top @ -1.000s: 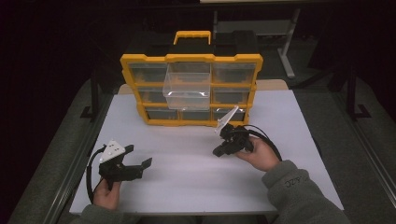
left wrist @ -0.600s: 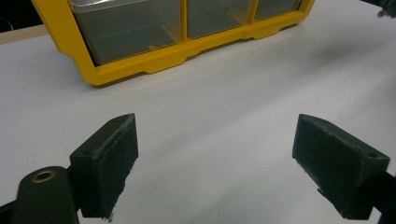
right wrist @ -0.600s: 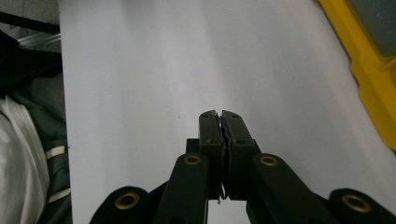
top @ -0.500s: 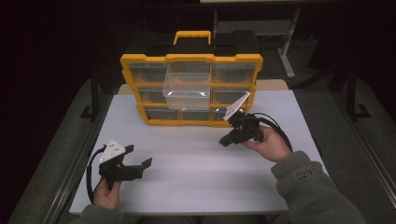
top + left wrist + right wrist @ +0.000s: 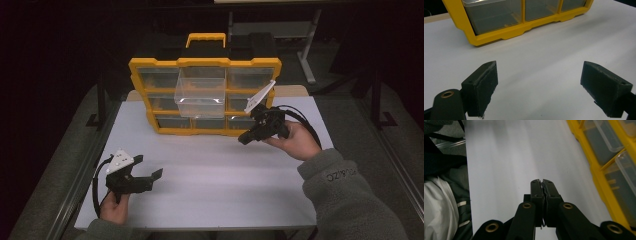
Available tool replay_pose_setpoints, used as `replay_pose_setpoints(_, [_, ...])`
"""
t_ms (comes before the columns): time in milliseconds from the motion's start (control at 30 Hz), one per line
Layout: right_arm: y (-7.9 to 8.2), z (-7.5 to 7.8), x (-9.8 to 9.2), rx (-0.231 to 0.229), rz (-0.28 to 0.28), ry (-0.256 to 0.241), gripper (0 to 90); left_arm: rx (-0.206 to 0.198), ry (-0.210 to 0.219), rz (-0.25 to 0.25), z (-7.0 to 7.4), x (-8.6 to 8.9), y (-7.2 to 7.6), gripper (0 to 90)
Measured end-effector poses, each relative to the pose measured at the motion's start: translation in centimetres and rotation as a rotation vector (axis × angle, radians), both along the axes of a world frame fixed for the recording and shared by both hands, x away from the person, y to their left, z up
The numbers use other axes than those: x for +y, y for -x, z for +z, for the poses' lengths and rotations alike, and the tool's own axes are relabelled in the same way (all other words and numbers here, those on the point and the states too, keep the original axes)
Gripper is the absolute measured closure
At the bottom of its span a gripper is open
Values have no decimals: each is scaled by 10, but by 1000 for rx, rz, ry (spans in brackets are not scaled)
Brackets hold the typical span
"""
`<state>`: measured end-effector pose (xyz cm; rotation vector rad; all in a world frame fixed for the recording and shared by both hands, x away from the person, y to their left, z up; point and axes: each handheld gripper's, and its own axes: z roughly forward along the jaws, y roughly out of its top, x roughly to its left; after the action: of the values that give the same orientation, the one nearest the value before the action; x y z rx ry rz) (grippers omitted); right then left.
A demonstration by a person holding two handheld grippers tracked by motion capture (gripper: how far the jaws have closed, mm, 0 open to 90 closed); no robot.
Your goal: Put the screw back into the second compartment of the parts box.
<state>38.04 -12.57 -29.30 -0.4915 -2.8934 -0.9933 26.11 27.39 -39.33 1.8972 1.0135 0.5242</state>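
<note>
A yellow organizer case (image 5: 150,75) with clear drawers stands upright at the back of the white table (image 5: 215,175). Its middle clear drawer (image 5: 200,92) is pulled out toward me. My right gripper (image 5: 246,139) hovers just in front of the case's lower right corner, tilted, with its jaws pressed together on nothing (image 5: 542,182). Near the front left of the table my left gripper (image 5: 156,176) rests low with its jaws wide apart and empty (image 5: 537,82). The case's bottom drawers (image 5: 494,15) lie ahead of it.
The case has a yellow carry handle (image 5: 206,37) on top. A black cable (image 5: 305,122) loops from the right gripper, and another (image 5: 96,185) from the left. Dark metal frame legs (image 5: 100,100) stand beside the table. A person's grey sleeve (image 5: 345,200) enters at the bottom right.
The right gripper has moved up and to the right, from the middle of the table toward the case's lower right corner. The left gripper has stayed still.
</note>
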Motion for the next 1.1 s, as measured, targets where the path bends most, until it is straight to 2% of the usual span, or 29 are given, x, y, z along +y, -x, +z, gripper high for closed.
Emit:
replay_pose_setpoints(433, [-9,46,-4,-36,-2,-6,871,-4,1,0,-1,0,-1,139])
replay_pose_setpoints(467, [-10,49,-4,-39,-5,-9,871,-5,15,5,-1,-1,-1,139])
replay_pose_setpoints(833, [-18,87,-6,-59,-10,-17,871,4,1,0,-1,0,-1,139])
replay_pose_setpoints(1100, [-25,115,-2,-85,-10,-27,871,2,15,4,-1,0,-1,139])
